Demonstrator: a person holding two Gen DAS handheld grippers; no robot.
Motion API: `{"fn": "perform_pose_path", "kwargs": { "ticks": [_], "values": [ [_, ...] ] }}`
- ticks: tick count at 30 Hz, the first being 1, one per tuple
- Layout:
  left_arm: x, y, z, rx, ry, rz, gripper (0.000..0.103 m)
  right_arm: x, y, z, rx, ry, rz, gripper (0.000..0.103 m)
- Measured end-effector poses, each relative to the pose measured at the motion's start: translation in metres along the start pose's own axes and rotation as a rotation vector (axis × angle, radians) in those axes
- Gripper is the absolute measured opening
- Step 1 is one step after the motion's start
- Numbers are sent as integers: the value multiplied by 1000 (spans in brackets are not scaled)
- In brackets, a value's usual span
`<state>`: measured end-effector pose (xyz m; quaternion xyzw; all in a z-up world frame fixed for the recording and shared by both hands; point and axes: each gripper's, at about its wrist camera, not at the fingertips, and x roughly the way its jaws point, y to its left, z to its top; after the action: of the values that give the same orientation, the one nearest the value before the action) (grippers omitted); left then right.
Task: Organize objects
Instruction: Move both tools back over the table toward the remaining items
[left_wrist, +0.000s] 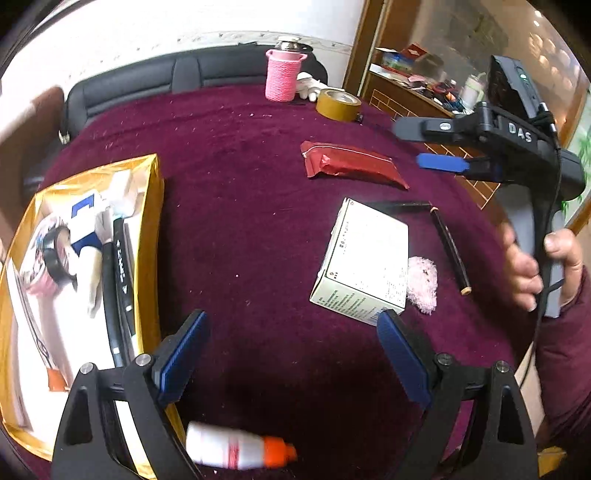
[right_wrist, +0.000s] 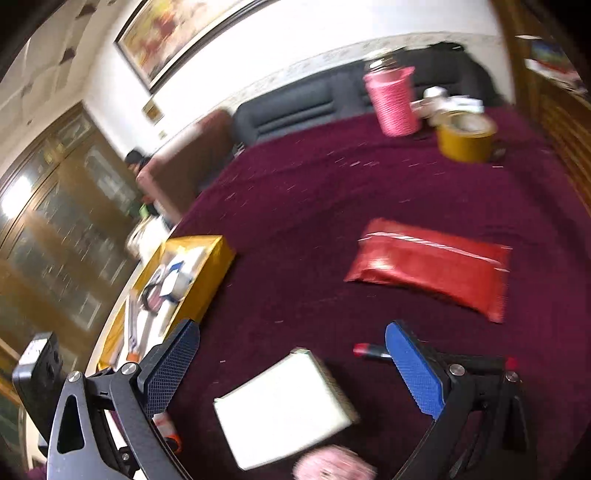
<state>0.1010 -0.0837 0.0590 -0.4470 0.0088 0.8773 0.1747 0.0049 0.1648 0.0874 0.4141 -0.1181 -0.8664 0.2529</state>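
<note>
My left gripper hangs open over bare cloth, with nothing between its blue pads. A white bottle with an orange cap lies just below it, beside the gold box. That box holds a tape roll and several other items. A white carton lies right of centre, and a red packet lies beyond it. My right gripper hovers open at the right, held by a hand. In the right wrist view the right gripper frames the white carton without touching it; the red packet lies ahead.
A black pen and a pink fluffy tuft lie right of the carton. A red-tipped stick lies near the right finger. At the far edge of the maroon cloth stand a pink cup and a brown tape roll.
</note>
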Motion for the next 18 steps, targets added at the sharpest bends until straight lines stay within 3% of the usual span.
{"fn": "perform_pose_path", "kwargs": {
  "ticks": [6, 10, 15, 18],
  "values": [
    [12, 14, -11, -19, -57, -35, 91, -19, -26, -17, 78, -59, -34, 103],
    [20, 17, -16, -35, -15, -22, 91, -15, -24, -21, 86, -50, -26, 103],
    [-19, 9, -33, 27, 23, 74, 91, -13, -12, -29, 30, -52, -49, 103],
    [-38, 11, -56, -35, 73, -39, 91, -12, -7, -33, 5, -58, -41, 103]
  ]
}}
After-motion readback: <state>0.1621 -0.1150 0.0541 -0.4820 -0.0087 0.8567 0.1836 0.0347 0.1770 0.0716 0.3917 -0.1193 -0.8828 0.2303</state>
